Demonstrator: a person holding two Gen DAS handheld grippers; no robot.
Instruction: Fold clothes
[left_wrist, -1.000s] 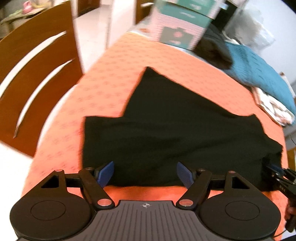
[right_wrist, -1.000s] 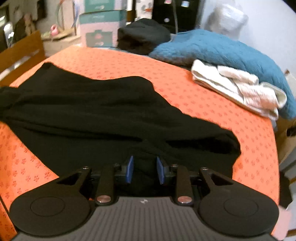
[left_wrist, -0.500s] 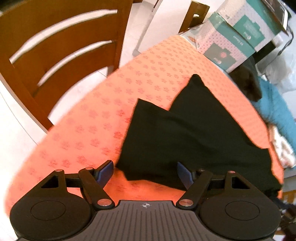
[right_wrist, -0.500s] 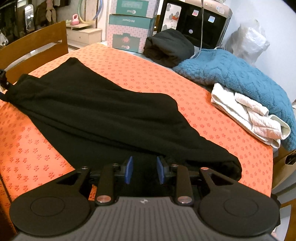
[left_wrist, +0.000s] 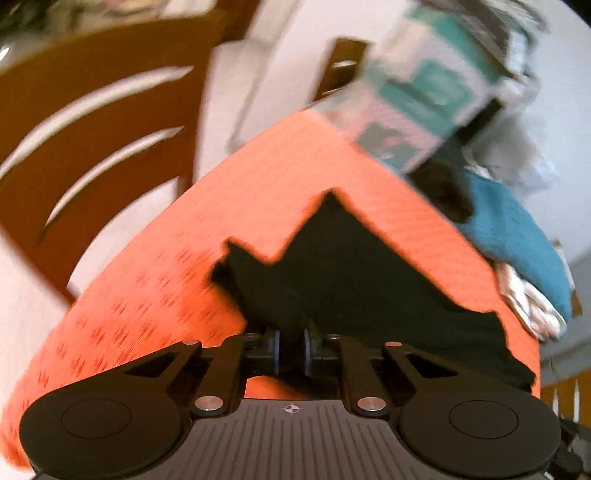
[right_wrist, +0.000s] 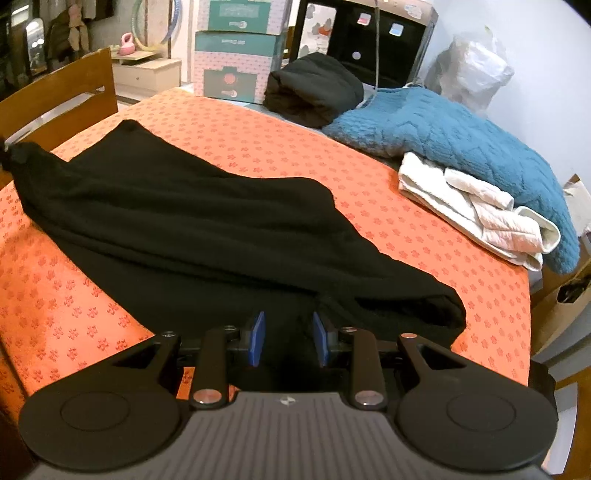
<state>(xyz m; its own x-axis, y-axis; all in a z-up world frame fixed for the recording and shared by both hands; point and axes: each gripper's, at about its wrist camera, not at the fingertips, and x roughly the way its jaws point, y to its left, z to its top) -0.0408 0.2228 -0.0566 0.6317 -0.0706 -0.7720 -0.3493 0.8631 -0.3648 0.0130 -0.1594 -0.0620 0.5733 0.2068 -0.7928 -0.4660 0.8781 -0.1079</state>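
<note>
Black garment (right_wrist: 192, 221) lies spread across the orange-covered worktop (right_wrist: 406, 229), so both near corners are spoken for. Left gripper (left_wrist: 291, 350) is closing, its fingers (left_wrist: 275, 350) pinching a bunched corner of the cloth. Right gripper (right_wrist: 289, 338) has its blue fingers (right_wrist: 257, 338) clamped on the other near edge, next to a blue blanket (right_wrist: 461, 140).

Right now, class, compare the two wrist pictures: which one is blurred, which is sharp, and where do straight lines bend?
Left wrist view: motion blur smears the chair, the boxes and the cloth's print. Right wrist view: sharp, the cloth's flowers crisp, evenly lit. Both views: fisheye bending towards the edges, and the black garment shows little detail.
</note>
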